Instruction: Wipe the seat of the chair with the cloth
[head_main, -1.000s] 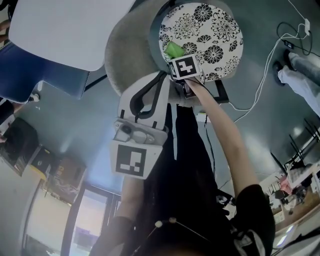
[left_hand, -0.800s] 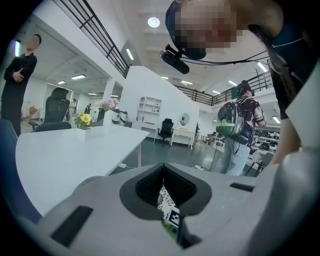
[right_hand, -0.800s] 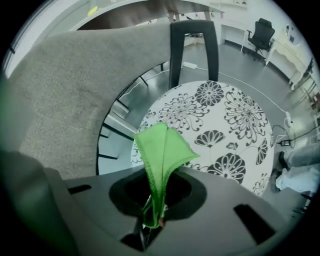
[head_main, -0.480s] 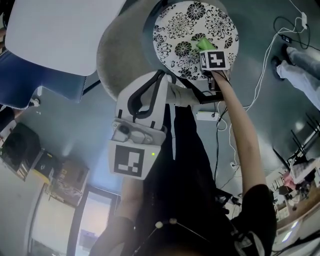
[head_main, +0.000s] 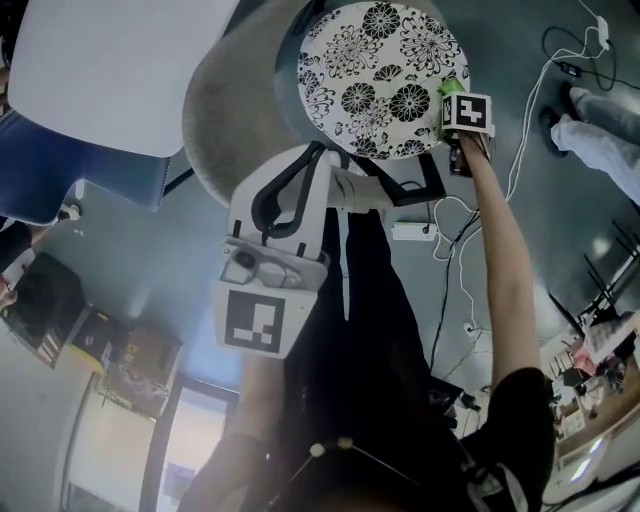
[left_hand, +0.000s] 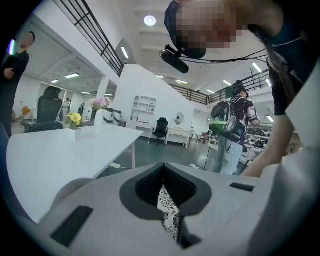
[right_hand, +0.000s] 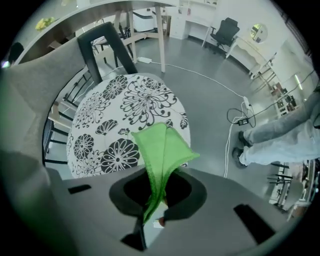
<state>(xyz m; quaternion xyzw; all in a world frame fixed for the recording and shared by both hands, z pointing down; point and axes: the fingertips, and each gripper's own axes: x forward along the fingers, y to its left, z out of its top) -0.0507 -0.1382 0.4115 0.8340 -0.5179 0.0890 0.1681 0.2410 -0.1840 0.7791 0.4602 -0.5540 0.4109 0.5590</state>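
The chair's round seat (head_main: 380, 75) has a black-and-white flower print and a grey backrest (head_main: 225, 110) at its left. My right gripper (head_main: 462, 108) is at the seat's right edge, shut on a folded green cloth (head_main: 451, 88). In the right gripper view the cloth (right_hand: 162, 147) sticks out of the jaws (right_hand: 156, 200) and hangs over the seat's (right_hand: 120, 115) near right rim. My left gripper (head_main: 318, 160) is held up off the seat, close to the camera. Its pads (left_hand: 150, 187) are together with nothing in them, and a sliver of the seat print (left_hand: 169, 215) shows below them.
A white table (head_main: 120, 70) stands left of the chair, close to the backrest. A power strip (head_main: 410, 231) and white cables (head_main: 520, 150) lie on the grey floor right of the seat. A person's legs (head_main: 600, 140) are at the far right, and another person with a backpack (left_hand: 232, 125) stands further off.
My right gripper has swept the green cloth across the seat from its left front part to its right edge. The left gripper has stayed raised in about the same place.
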